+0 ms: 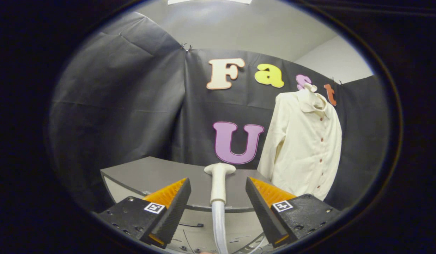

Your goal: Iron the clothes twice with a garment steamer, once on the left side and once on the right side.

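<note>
A cream button-up shirt [304, 144] hangs on a hanger against the booth's black wall, beyond my fingers and to the right. A white garment steamer head [219, 180] lies on the grey table [151, 174], pointing away from me, with its ribbed hose [218, 225] running down over the table's front edge. My gripper [218, 187] stands open, its fingers on either side of the steamer handle with a gap on both sides, not touching it.
The grey table has a rounded front edge just ahead of the fingers. Black cloth walls close the booth behind and to the left. Thin cables hang below the table front.
</note>
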### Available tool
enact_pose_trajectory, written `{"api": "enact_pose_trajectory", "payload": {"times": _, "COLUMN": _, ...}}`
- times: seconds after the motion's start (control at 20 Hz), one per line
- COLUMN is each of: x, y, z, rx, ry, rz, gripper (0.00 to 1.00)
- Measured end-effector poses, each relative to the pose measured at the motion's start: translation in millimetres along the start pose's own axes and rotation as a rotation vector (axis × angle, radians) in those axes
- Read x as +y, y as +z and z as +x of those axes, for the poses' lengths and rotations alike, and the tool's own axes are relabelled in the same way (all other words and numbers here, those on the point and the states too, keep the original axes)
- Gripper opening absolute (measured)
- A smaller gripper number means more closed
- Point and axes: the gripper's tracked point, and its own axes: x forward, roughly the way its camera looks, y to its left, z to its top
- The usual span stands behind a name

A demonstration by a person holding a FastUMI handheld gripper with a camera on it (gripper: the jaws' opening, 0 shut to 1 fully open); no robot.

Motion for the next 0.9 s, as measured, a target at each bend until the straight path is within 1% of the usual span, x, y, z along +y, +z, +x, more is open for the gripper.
{"api": "enact_pose_trajectory", "payload": {"times": 0.15, "x": 2.5, "y": -12.8, "z": 28.0, "rx": 0.052, "ry": 0.002, "rz": 0.028, "gripper": 0.95}}
{"api": "enact_pose_trajectory", "payload": {"times": 0.3, "x": 0.4, "y": -27.5, "z": 54.3, "rx": 0.108, "ry": -0.015, "rz": -0.003, "gripper": 0.95}}
{"api": "enact_pose_trajectory", "payload": {"times": 0.4, "x": -1.2, "y": -33.9, "z": 72.8, "rx": 0.135, "ry": -0.024, "rz": 0.002, "gripper": 0.95}}
{"api": "enact_pose_trajectory", "payload": {"times": 0.6, "x": -4.9, "y": -45.0, "z": 97.3, "rx": 0.188, "ry": -0.045, "rz": -0.017, "gripper": 0.88}}
{"api": "enact_pose_trajectory", "payload": {"times": 0.7, "x": 1.0, "y": -54.3, "z": 105.0, "rx": 0.223, "ry": -0.035, "rz": -0.025, "gripper": 0.86}}
{"api": "enact_pose_trajectory", "payload": {"times": 0.8, "x": 3.7, "y": -66.7, "z": 109.1, "rx": 0.275, "ry": -0.039, "rz": -0.045, "gripper": 0.81}}
{"api": "enact_pose_trajectory", "payload": {"times": 0.85, "x": 4.3, "y": -70.5, "z": 110.1, "rx": 0.294, "ry": -0.046, "rz": -0.057, "gripper": 0.71}}
{"api": "enact_pose_trajectory", "payload": {"times": 0.9, "x": 5.0, "y": -72.4, "z": 110.4, "rx": 0.302, "ry": -0.053, "rz": -0.069, "gripper": 0.64}}
